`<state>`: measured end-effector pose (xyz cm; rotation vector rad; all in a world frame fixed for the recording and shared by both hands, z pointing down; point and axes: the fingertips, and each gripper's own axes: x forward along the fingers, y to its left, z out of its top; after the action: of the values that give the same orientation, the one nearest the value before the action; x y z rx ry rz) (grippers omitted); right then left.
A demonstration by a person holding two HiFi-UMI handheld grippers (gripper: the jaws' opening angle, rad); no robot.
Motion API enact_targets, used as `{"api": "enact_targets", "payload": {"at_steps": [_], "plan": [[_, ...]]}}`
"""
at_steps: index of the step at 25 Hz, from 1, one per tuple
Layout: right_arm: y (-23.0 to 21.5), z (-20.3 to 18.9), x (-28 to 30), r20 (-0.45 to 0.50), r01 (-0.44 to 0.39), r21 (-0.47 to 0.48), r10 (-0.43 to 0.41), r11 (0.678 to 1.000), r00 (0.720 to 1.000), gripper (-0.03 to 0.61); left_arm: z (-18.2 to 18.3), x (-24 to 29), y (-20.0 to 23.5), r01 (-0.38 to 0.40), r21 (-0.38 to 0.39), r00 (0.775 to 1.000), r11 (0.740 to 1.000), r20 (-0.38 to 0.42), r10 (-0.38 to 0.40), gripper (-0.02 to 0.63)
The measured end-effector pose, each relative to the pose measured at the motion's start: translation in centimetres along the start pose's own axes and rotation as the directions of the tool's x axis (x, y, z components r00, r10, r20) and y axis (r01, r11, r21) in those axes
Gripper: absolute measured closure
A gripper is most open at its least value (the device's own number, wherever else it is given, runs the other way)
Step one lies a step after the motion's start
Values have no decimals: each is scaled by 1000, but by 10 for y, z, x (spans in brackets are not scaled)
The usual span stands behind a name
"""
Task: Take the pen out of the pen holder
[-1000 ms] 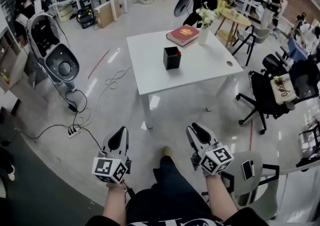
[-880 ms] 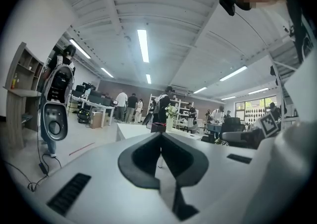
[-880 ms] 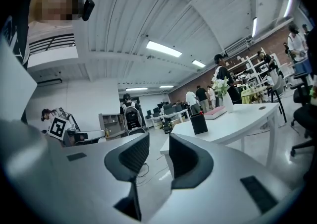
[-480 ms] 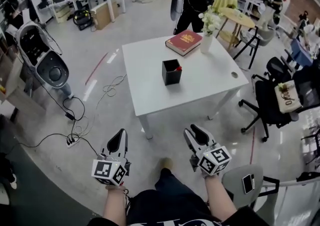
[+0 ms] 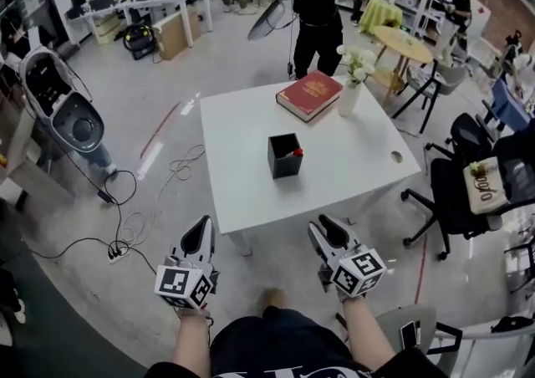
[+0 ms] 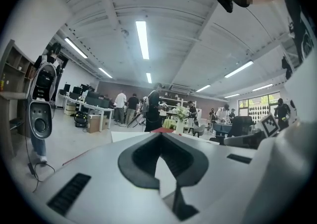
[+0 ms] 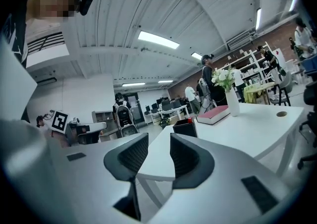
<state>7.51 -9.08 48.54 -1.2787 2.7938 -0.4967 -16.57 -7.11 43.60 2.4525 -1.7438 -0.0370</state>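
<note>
- Pen (image 5: pixel 295 151): only the red tip shows, poking out of the black pen holder (image 5: pixel 284 160) at its right inner edge. Stands approx upright, so long axis prob. near vertical; shaft hidden.
- Holder sits mid-frame on white table (image 5: pixel 368 169), centre of the top. Book (image 5: pixel 309 94) & vase (image 5: pixel 350 97) further up-frame, well apart from it.
- Lies up-frame of both grippers, between them, w/ near table edge in between. Not reached yet.
- R gripper (image 5: pixel 326 230): lower right of centre, the nearer one. Jaws just been opening, now spread wide w/ nothing between; in its own view, holder sits just above the gap.
- L gripper (image 5: pixel 201 230): lower left, pads closed together, empty, further off.
- Prob. R's job: close on the tip, pull straight up along pen axis.
</note>
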Motion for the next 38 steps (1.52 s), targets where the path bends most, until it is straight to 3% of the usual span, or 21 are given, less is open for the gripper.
{"api": "enact_targets", "payload": {"at_steps": [9, 21, 26, 38], "plan": [[-26, 10, 40, -18, -35, -8, 35, 999, 999, 430, -2, 48, 5, -5, -2, 1000, 1000, -6, 5, 609], [-38, 14, 39, -4, -20, 22, 20, 1000, 1000, 430, 4, 64, 9, -5, 14, 1000, 1000, -6, 5, 609], [-51, 27, 38, 25, -5, 49, 4, 999, 1000, 431, 8, 73, -2, 31, 27, 1000, 999, -3, -31, 609], [-58, 22, 71, -27, -31, 25, 32, 999, 999, 433, -2, 87, 11, 14, 22, 999, 1000, -49, -12, 609]]}}
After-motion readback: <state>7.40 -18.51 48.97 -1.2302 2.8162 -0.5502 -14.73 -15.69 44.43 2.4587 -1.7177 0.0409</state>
